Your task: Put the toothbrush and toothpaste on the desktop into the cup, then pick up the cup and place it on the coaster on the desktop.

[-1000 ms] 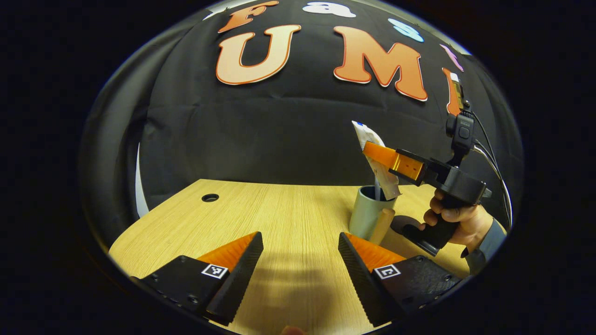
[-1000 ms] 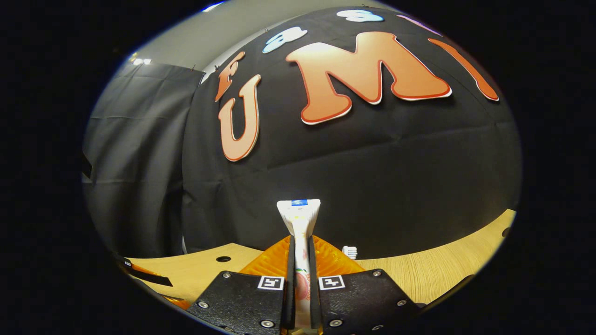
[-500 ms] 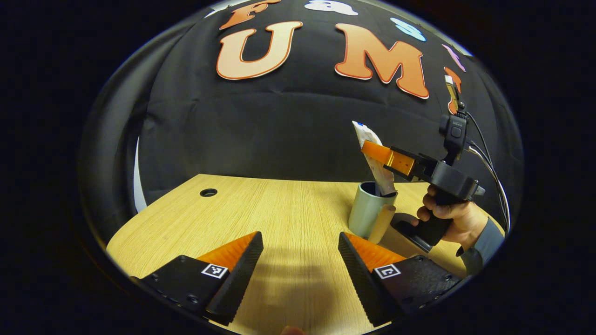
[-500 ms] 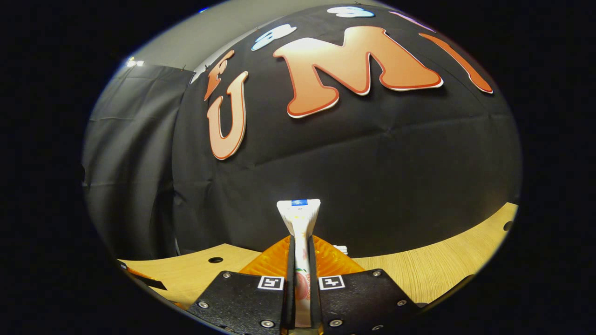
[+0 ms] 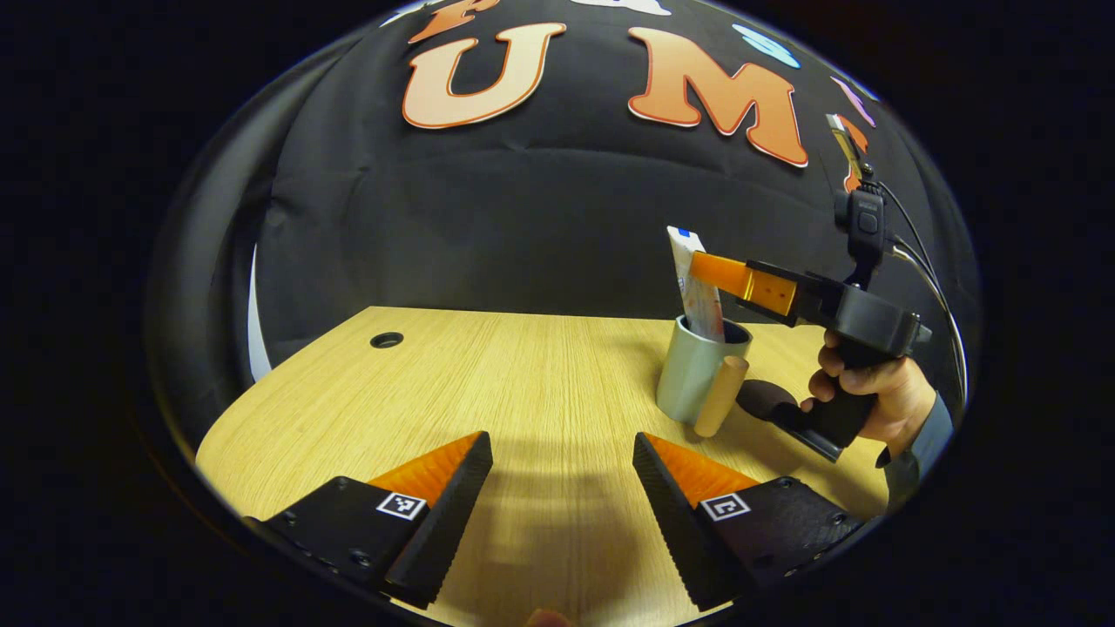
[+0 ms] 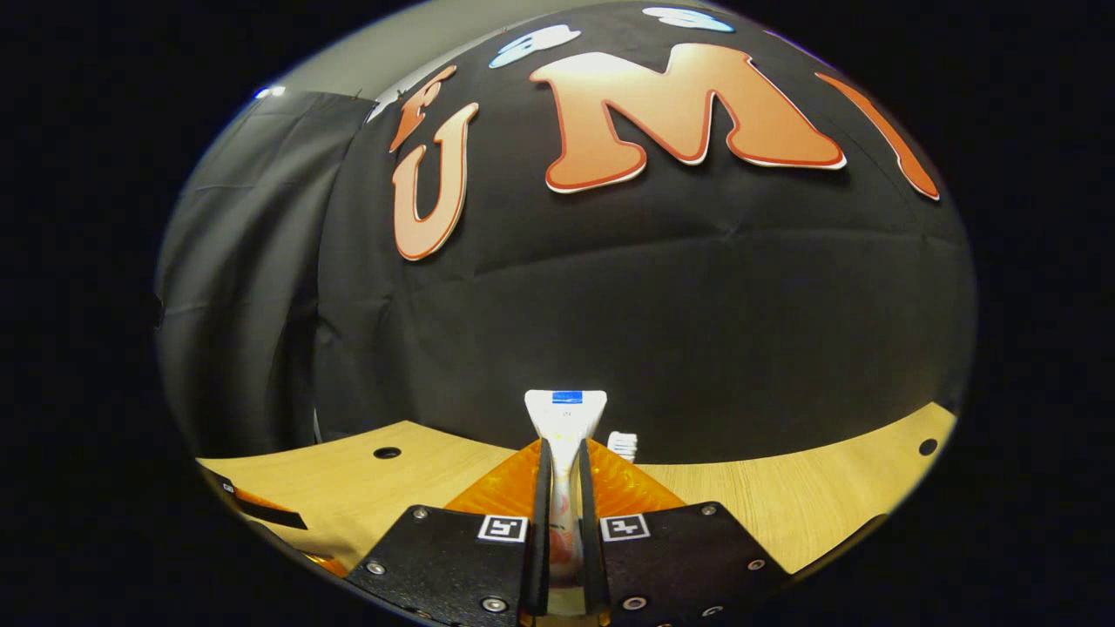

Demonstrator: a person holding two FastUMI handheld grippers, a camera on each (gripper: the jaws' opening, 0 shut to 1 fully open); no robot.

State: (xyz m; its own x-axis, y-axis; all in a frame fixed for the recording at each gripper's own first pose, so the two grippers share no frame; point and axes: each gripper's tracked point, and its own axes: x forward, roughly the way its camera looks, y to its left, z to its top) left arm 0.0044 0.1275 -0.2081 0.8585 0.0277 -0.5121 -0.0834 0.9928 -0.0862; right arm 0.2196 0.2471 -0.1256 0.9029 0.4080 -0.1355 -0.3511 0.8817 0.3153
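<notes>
A light wooden desktop (image 5: 531, 383) with a round cable hole (image 5: 387, 340) stands before black cloth.

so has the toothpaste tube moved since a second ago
Yes. In the left gripper view the toothpaste tube, clamped in the right gripper, has tipped more upright and sunk deeper into the cup, which stays on the table.

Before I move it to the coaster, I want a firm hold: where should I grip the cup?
Probably the cup's bare wall below the rim, from its left, handle-free side; it stands upright, the wooden handle sits right, and the toothpaste sticks out above.
</notes>
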